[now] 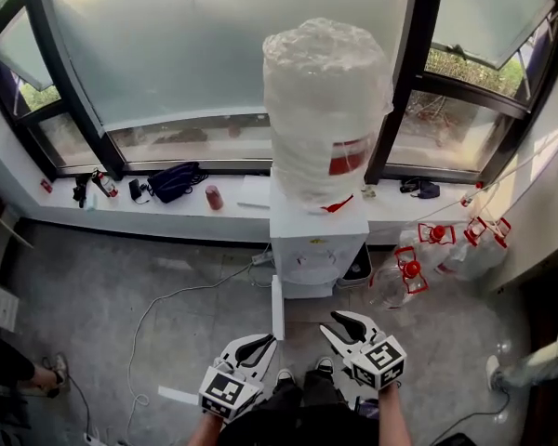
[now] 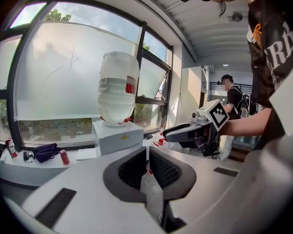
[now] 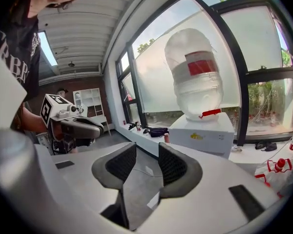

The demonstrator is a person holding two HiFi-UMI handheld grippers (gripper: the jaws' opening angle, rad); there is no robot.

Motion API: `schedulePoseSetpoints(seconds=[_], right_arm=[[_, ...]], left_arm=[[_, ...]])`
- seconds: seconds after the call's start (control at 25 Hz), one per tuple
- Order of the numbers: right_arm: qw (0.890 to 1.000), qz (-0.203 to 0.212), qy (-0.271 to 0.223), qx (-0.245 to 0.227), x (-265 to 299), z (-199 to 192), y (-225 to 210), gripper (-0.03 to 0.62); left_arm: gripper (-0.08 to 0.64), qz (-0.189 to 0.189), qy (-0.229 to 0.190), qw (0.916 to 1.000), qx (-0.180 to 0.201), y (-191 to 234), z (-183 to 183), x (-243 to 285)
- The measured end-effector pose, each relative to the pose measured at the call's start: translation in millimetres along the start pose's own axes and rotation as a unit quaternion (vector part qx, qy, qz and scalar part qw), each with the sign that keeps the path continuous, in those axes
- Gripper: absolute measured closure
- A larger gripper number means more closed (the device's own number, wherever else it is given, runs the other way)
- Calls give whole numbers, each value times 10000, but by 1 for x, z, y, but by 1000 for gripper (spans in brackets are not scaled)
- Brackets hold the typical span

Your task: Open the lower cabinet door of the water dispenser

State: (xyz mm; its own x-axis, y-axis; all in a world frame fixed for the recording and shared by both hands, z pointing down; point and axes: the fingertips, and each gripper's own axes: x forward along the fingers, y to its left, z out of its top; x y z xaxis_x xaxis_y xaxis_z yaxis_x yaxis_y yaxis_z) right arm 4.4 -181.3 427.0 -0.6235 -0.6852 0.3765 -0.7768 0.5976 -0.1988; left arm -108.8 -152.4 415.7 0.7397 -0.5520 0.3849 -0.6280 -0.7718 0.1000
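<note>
right gripper (image 3: 142, 155): i am holding its 2 jaws about half open, with nothing but grey floor showing between the pads. left gripper (image 2: 146, 155): i am keeping its jaws drawn almost together, a thin slit between them, gripping nothing. in the head view both tools are hovering side by side low in frame, the left gripper (image 1: 263, 342) and right gripper (image 1: 339, 323) pointing at the white water dispenser (image 1: 316, 240), well short of it and touching nothing. each gripper view is catching the other tool off to its side. the dispenser is standing on the floor against the window sill (image 1: 167, 214), carrying 1 large plastic-wrapped bottle (image 1: 327, 110). a narrow white panel, apparently the lower cabinet door (image 1: 277, 307) seen edge-on, is sticking out from the dispenser's base toward me, ending just beside the left gripper's tips. empty jugs (image 1: 428, 249) with red caps are lying right of the dispenser. a black pouch (image 1: 175, 179) and 1 red can (image 1: 214, 197) are sitting on the sill.
</note>
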Motion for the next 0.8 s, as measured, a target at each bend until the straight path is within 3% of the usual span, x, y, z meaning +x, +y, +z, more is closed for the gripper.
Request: schedulePoseSetpoints(seconds=[0.44, 0.8], right_arm=[[9998, -149, -81, -46, -31, 13, 40, 439], [9997, 66, -76, -224, -44, 26, 49, 440]], left_arm=[[540, -47, -117, 9998, -124, -17, -8, -25], [540, -137, -245, 9996, 23, -46, 16, -23]])
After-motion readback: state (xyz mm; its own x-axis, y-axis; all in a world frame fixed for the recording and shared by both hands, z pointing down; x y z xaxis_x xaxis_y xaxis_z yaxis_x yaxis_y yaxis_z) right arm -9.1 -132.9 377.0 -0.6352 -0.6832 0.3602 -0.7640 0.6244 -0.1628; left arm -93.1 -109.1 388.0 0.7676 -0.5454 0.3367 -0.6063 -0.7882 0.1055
